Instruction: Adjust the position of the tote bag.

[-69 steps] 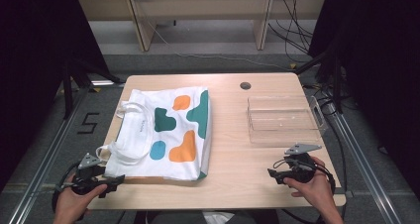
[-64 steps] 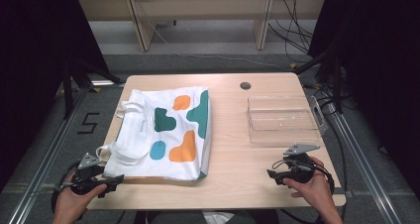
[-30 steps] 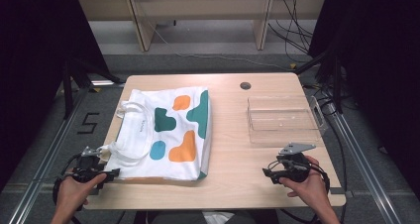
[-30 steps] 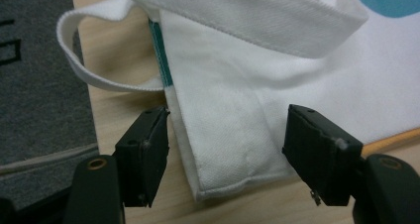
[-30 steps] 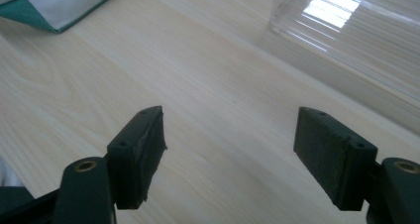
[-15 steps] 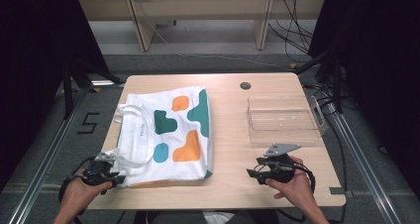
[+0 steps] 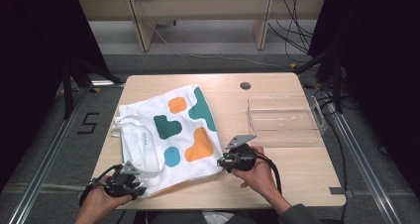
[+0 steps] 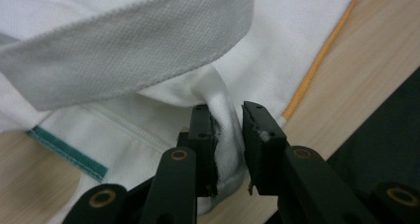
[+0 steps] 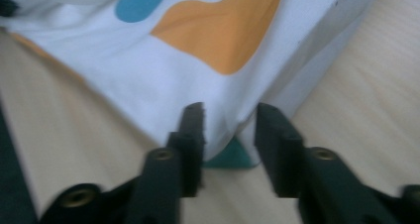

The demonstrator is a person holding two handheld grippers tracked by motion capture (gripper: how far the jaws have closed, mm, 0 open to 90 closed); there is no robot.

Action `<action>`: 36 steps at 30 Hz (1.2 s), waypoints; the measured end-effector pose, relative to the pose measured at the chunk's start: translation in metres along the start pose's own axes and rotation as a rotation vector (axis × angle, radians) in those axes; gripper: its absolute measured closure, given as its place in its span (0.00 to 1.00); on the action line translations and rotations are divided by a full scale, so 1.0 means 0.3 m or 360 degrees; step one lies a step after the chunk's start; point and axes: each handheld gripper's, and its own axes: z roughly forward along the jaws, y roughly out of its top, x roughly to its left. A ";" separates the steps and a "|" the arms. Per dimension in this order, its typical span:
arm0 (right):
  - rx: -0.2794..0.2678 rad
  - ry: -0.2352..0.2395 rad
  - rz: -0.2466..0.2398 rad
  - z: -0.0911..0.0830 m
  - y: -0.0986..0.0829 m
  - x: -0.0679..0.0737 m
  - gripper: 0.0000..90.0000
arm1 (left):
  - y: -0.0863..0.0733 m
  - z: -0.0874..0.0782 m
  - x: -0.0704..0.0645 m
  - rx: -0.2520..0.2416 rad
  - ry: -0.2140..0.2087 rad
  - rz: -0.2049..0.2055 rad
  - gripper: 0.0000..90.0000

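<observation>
The tote bag (image 7: 171, 135), white with orange, teal and blue blobs, lies flat on the left half of the wooden table (image 7: 297, 169), its handles (image 7: 130, 127) toward the left edge and its near edge close to the table's front. The left gripper (image 7: 130, 183) sits at the bag's near left corner, and the left gripper view shows its 2 jaws pinching a bunched fold of white cloth (image 8: 225, 135) between them, just under a grey-white strap (image 8: 129, 50). The right gripper (image 7: 229, 160) is at the bag's near right corner; the right gripper view shows its jaws spread, straddling the corner's edge (image 9: 233, 125) without yet pressing on it. I judge the work to be at its start: 1 corner is taken, the other is lined up but not gripped, and any lifting, folding or moving of the bag is left to do. The clear plastic tray (image 7: 285, 120) on the right of the table stands well apart from the bag. The high view gives the layout and both hands but leaves the jaws too small to read; the gripper views settle the grip, and also reveal an orange seam (image 8: 317, 65) and a teal trim (image 8: 67, 152) along the bag's edges.
</observation>
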 end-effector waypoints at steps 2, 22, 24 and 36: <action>0.0041 -0.0019 -0.0044 0.027 0.020 -0.025 0.93 | 0.008 0.001 -0.015 -0.0003 -0.0029 -0.0007 0.83; 0.0064 -0.0388 -0.0225 0.234 0.188 -0.251 0.88 | 0.214 0.125 -0.184 -0.0131 -0.0132 0.0171 0.82; -0.0012 -0.0414 -0.0210 0.204 0.200 -0.251 0.77 | 0.222 0.132 -0.197 -0.0153 -0.0134 0.0181 0.82; -0.0086 -0.0213 -0.0221 -0.091 0.142 -0.115 0.73 | 0.279 0.168 -0.259 -0.0184 -0.0126 0.0255 0.82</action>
